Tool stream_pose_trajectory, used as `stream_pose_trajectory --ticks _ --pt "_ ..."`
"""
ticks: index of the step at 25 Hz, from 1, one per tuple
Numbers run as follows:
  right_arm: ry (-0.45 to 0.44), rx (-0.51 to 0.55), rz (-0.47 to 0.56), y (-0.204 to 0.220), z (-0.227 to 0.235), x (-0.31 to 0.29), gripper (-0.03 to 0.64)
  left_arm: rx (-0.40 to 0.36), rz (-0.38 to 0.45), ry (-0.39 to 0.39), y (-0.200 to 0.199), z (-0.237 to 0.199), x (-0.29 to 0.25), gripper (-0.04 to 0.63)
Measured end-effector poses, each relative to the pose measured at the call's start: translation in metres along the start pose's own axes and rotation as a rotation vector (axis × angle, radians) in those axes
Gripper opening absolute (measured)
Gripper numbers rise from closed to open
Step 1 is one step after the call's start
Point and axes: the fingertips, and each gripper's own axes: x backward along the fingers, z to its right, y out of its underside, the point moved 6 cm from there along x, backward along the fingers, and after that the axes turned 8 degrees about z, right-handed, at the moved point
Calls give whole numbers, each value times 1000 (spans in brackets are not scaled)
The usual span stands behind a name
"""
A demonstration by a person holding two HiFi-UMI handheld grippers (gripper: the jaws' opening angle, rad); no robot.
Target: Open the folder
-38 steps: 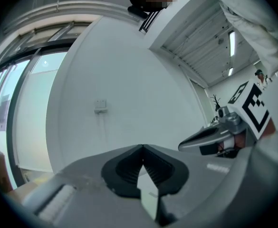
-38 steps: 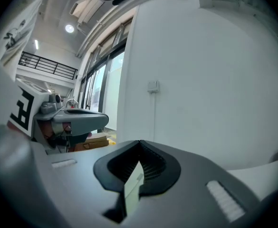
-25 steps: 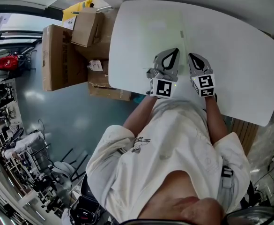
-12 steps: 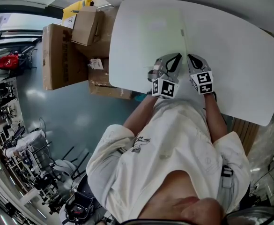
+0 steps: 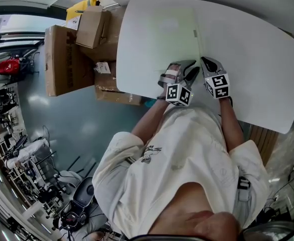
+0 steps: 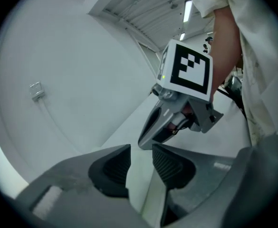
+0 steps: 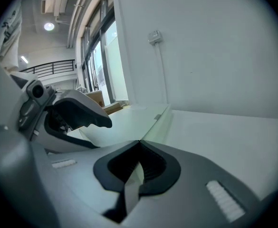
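A pale green translucent folder lies flat on the white table, with a small clip on its spine. My left gripper is low at the folder's near edge. Its jaws have just been opening and now stand apart, with the folder's thin edge between the pads, which do not press on it. My right gripper is just to the right, by the spine. In the right gripper view its jaws meet at the tips, pinching a thin pale sheet of the folder.
Cardboard boxes are stacked on the floor to the left of the table. The table's near edge runs just under both grippers, against the person's white shirt. Each gripper shows close beside the other in the other's view.
My left gripper has dropped toward the table and rolled, and its marker cube now sits lower and further right. My right gripper has sunk a little.
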Motion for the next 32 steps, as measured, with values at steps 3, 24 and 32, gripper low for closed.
stream_pose_trajectory --ticks 3,24,32 --pt "-3 -4 -1 0 1 1 2 -41 -21 36 2 8 -6 147" --pt "-24 -7 19 1 2 1 2 -221 -116 44 20 14 -19 155" --pt "-25 -9 22 2 1 0 2 -221 -108 26 19 10 -11 155"
